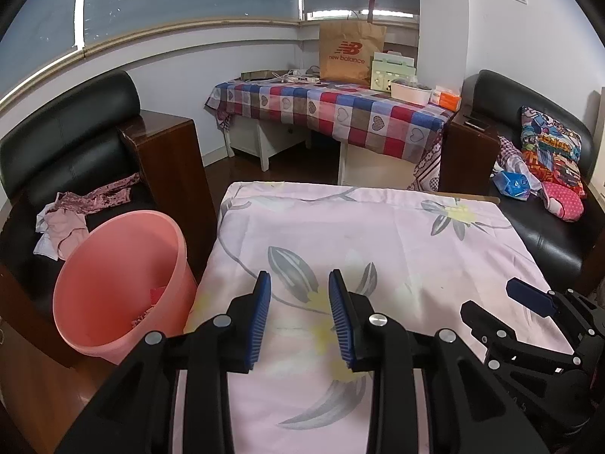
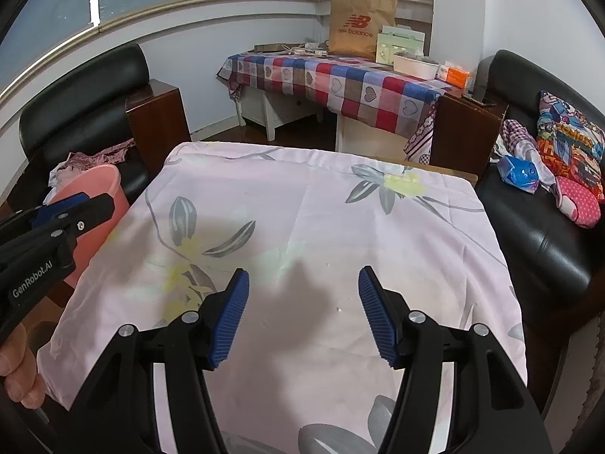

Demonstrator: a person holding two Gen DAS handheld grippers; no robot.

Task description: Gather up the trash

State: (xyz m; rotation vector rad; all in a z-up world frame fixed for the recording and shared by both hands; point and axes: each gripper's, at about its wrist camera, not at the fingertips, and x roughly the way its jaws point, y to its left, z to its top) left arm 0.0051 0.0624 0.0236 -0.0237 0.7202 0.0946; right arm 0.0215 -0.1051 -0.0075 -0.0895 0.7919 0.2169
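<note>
A pink plastic bin (image 1: 113, 265) stands on the floor left of the table, with some red and pink scraps (image 1: 151, 299) in its bottom. My left gripper (image 1: 299, 283) hovers over the pink floral tablecloth (image 1: 378, 234), open, with nothing between its blue pads. My right gripper (image 2: 302, 276) is over the same cloth (image 2: 302, 196), open wider and also bare. A few tiny white crumbs (image 2: 339, 309) lie on the cloth near its right finger. The bin (image 2: 102, 189) shows at the left of the right wrist view, partly behind the left gripper's fingers (image 2: 75, 208).
Black sofas flank the table: the left one (image 1: 68, 140) holds crumpled pink clothes (image 1: 72, 219), the right one (image 1: 548, 234) a blue bag (image 1: 512, 185) and cushions. Behind stands a checked-cloth table (image 1: 340, 113) with a paper bag (image 1: 349, 53) and boxes. A hand (image 2: 19, 374) grips the left tool.
</note>
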